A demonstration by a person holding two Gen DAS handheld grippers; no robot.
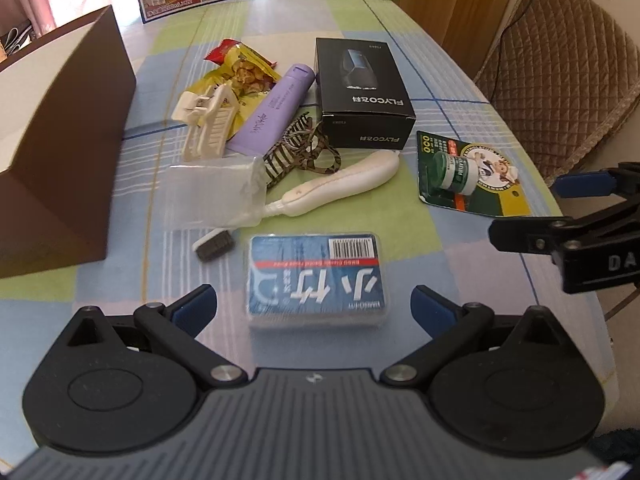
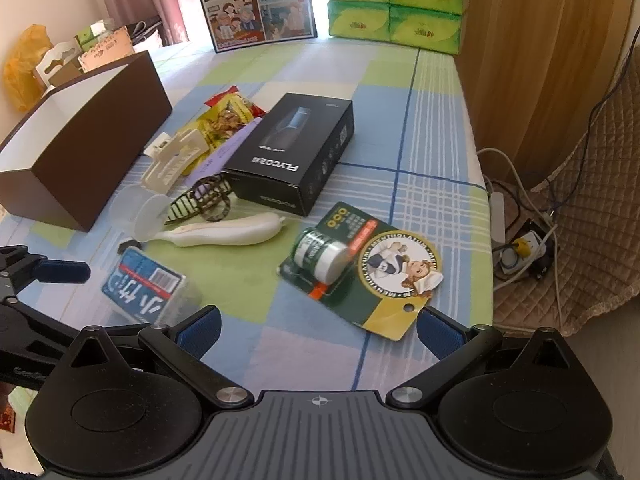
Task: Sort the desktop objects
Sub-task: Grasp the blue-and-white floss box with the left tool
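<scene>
A blue clear-lidded box [image 1: 316,280] lies flat on the checked tablecloth between the spread fingers of my left gripper [image 1: 314,308], which is open and not touching it. My right gripper [image 2: 318,326] is also open, hovering just short of a green carded balm jar [image 2: 360,268]. Further back are a black FLYCO box [image 1: 360,92], a purple tube [image 1: 272,108], a cream hair claw [image 1: 208,120], a snack packet [image 1: 244,68], a zebra hair clip [image 1: 288,152], a white handheld device [image 1: 340,188] and a small brush [image 1: 214,244]. An open brown box [image 1: 60,140] stands at the left.
Green tissue packs [image 2: 396,0] and a picture carton [image 2: 256,4] stand at the table's far end. The table's right edge [image 2: 480,200] drops to a padded chair [image 2: 592,220] and a power strip with cables [image 2: 520,248] on the floor. A crumpled clear plastic piece [image 1: 212,188] lies by the brush.
</scene>
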